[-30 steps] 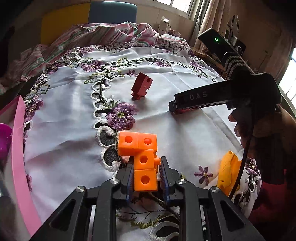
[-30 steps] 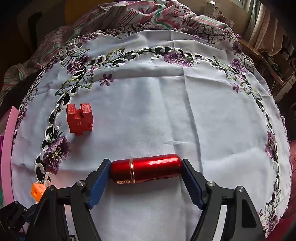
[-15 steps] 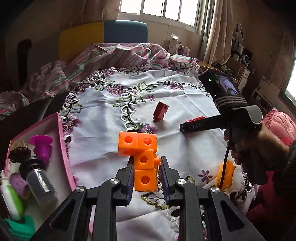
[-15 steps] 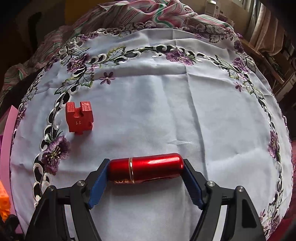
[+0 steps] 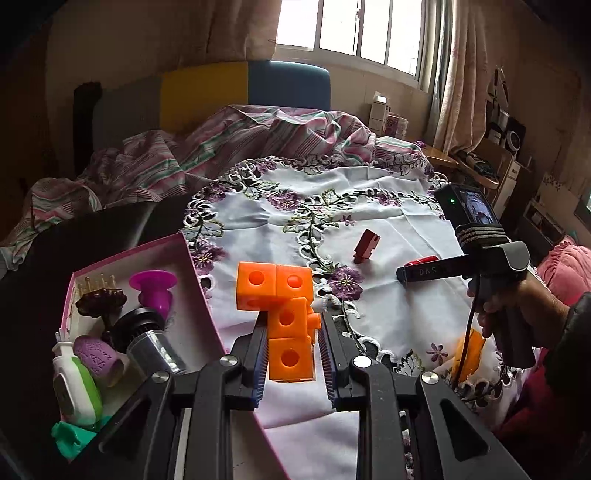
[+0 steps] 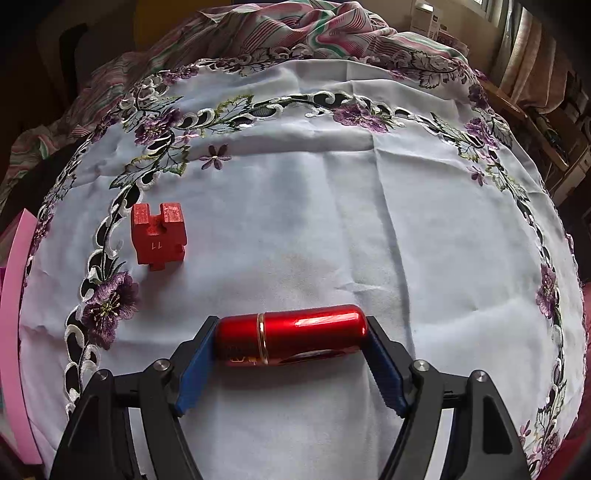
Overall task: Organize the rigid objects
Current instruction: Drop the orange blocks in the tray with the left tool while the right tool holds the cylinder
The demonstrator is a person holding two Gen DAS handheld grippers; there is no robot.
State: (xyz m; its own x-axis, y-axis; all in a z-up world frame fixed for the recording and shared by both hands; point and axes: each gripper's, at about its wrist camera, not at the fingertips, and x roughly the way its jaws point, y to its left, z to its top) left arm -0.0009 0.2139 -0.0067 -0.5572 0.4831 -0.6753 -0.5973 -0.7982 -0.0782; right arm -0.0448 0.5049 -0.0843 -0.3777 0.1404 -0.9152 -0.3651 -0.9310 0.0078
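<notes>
Orange blocks (image 5: 286,319) lifted, pink box (image 5: 199,295) revealed left

Daylight pours from the window (image 5: 347,33) at upper center, blown out white. Room corners fall dark, with heavy fisheye bending at the edges. The white cloth (image 6: 332,221) is evenly lit; glare streaks the red tube (image 6: 291,334).

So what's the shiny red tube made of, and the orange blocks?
The red tube looks like metal or glossy lacquered plastic: bright mirror-like highlights and a thin gold ring round it. I can't tell which. The orange blocks look like moulded plastic: even colour, soft sheen, rounded edges, a round hole in each face.
</notes>
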